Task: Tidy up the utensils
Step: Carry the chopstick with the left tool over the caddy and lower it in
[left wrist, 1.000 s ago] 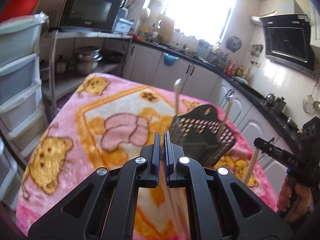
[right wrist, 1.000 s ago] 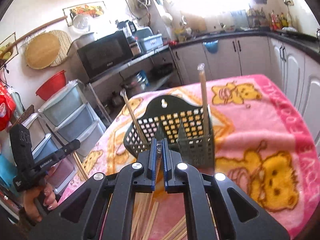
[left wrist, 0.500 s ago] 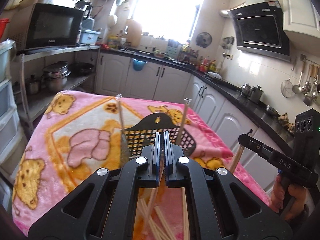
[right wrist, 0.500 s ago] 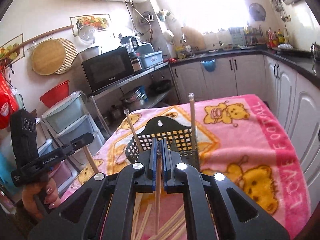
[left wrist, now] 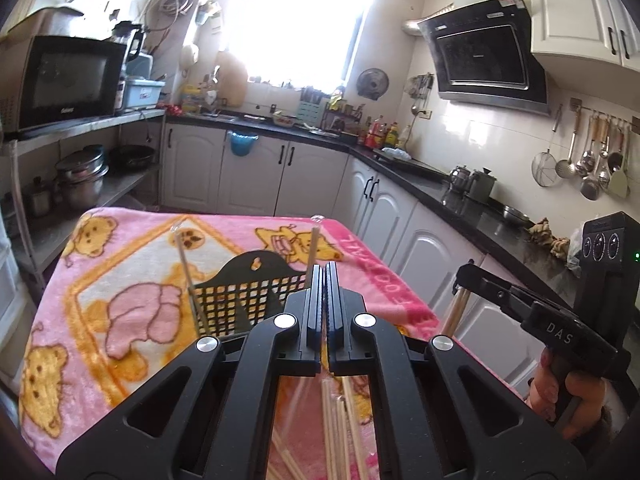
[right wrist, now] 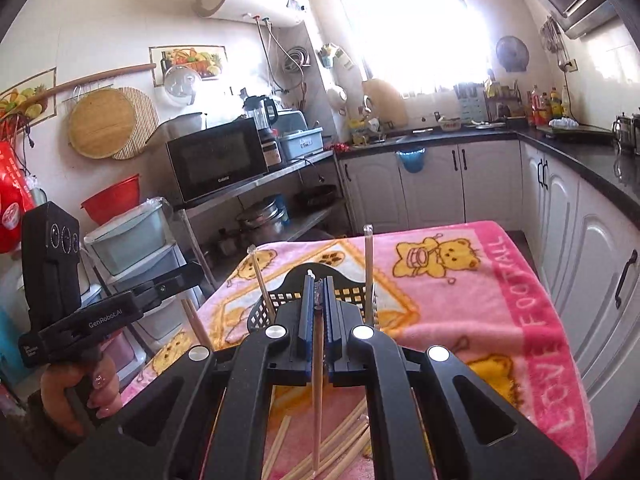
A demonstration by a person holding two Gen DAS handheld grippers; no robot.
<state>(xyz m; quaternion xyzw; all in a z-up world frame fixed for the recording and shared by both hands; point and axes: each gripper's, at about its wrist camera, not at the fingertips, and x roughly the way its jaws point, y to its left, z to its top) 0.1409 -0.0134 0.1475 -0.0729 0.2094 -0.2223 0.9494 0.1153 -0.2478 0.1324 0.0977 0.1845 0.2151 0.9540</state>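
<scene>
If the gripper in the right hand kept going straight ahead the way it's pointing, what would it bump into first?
Most likely the black mesh basket directly ahead of the right gripper, which is shut on a chopstick; depth is hard to judge.

Both handheld tools are matte black plastic: the left gripper [left wrist: 325, 280] has two forked arms studded with round silver screws and ribbed inner pads; the right gripper [right wrist: 317, 292] matches, with blue-edged pads. Seen from the side, one body reads "DAS", the other "GenRobot.AI"; each has a boxy black head with three round lenses
</scene>
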